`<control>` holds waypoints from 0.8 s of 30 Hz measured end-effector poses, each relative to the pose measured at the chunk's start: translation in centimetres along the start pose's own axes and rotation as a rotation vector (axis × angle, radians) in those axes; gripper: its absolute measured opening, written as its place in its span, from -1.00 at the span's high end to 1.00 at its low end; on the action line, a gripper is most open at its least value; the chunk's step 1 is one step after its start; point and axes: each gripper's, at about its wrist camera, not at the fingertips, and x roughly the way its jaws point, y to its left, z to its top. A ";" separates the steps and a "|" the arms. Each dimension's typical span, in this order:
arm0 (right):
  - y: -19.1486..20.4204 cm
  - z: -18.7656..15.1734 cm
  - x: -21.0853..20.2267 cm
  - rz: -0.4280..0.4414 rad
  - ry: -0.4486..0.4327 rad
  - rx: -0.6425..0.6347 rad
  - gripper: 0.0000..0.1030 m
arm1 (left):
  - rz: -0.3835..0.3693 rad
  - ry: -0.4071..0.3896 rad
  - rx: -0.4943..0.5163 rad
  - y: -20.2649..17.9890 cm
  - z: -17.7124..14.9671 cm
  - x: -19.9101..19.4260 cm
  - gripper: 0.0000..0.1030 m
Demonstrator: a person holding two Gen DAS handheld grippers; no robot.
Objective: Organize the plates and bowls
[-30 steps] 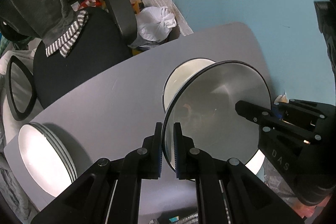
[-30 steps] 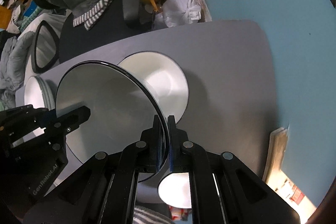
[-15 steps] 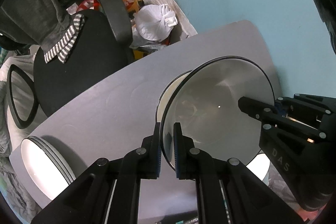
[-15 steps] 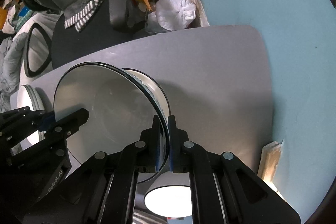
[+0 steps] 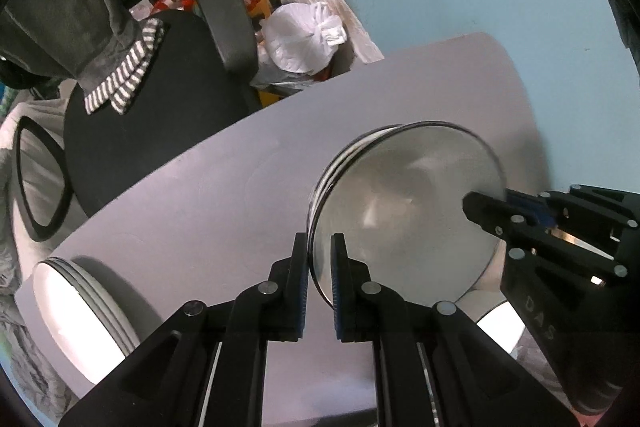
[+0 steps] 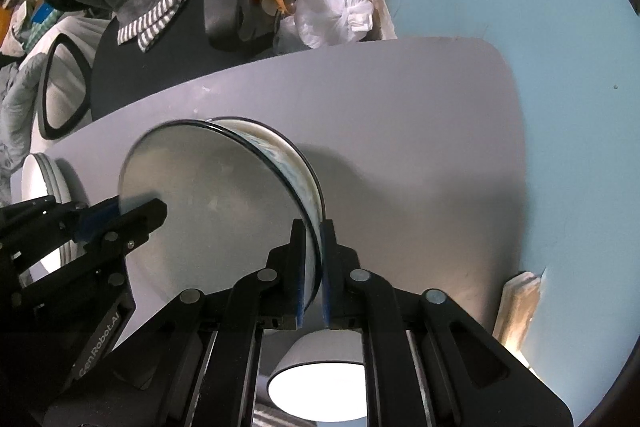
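Left gripper is pinching the near rim of the black-edged plate, its jaws nearly closed on it. Right gripper is gripping the opposite rim, its jaws having just been opening slightly with the rim between them. Beyond both sets of fingers the plate is lying on a white stack on the grey table. Farther off, a chair is standing.
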 end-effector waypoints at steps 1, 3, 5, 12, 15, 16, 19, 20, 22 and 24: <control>0.0 0.1 0.1 0.003 0.009 0.002 0.69 | -0.004 0.003 0.002 0.0 0.0 0.0 0.83; 0.0 0.1 0.0 0.009 0.014 0.001 0.68 | 0.001 0.000 0.000 0.1 0.1 0.0 0.83; 0.1 0.1 0.0 0.008 0.011 -0.007 0.68 | 0.011 0.002 0.002 0.3 0.1 0.0 0.82; 0.4 -0.3 -0.4 -0.020 -0.012 -0.030 0.48 | 0.015 0.000 -0.002 0.5 0.0 -0.1 0.69; 0.4 -0.4 -0.7 -0.027 -0.024 -0.036 0.45 | 0.031 -0.010 0.001 0.6 -0.3 -0.5 0.56; 0.5 -0.4 -0.8 -0.031 -0.028 -0.038 0.41 | 0.030 -0.013 0.002 0.6 -0.5 -0.6 0.53; 0.4 -0.6 -1.2 -0.046 -0.045 -0.038 0.33 | 0.026 -0.030 -0.002 0.7 -1.0 -1.3 0.50; 0.4 -0.6 -1.3 -0.047 -0.049 -0.035 0.32 | 0.026 -0.034 -0.002 0.7 -1.2 -1.5 0.50; 0.2 -0.8 -1.5 -0.043 -0.055 -0.027 0.32 | 0.018 -0.040 -0.006 0.9 -1.5 -1.9 0.49; 0.0 -1.0 -1.7 -0.039 -0.058 -0.017 0.31 | 0.007 -0.043 -0.015 1.0 -1.9 -2.5 0.48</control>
